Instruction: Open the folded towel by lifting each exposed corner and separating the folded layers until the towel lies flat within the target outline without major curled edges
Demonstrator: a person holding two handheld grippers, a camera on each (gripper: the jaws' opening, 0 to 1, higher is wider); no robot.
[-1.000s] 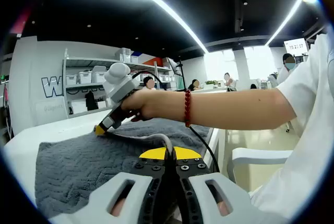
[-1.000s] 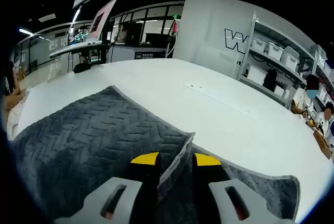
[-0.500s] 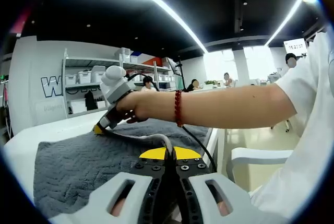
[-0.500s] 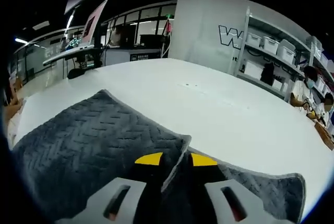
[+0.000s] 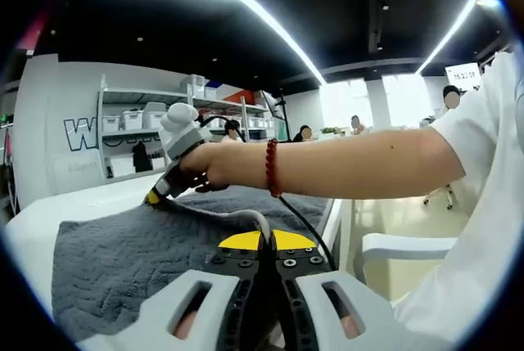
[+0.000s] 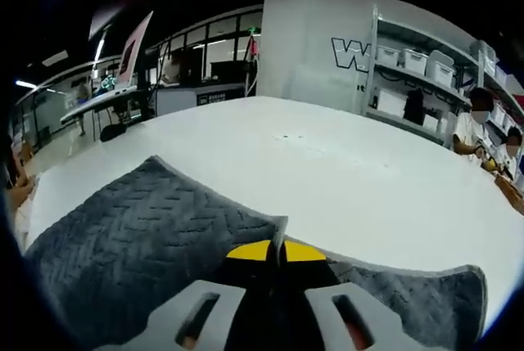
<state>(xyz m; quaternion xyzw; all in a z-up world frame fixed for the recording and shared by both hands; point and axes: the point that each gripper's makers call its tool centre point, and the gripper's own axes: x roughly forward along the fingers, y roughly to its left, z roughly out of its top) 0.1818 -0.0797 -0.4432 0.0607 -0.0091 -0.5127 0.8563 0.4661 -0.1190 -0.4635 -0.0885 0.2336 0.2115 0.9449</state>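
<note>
A grey towel (image 5: 139, 253) with a herringbone weave lies on the white table (image 5: 49, 212). In the left gripper view my left gripper (image 5: 266, 241) has its yellow tips pressed together, and a raised hem of the towel runs into them. Farther off, a person's hand holds my right gripper (image 5: 155, 198) down at the towel's far edge. In the right gripper view, my right gripper (image 6: 276, 250) is shut on the edge of the towel's upper layer (image 6: 155, 220). A lower layer (image 6: 409, 294) shows to the right of it.
The white table (image 6: 344, 171) stretches wide beyond the towel. Shelves with white bins (image 6: 409, 65) stand by the back wall. A white chair (image 5: 401, 246) sits off the table's right side. A black cable (image 5: 304, 222) trails from the right gripper across the towel.
My right gripper's jaws have come together on the upper layer's edge; they stood apart around it a second ago. The left gripper stays shut in place.
</note>
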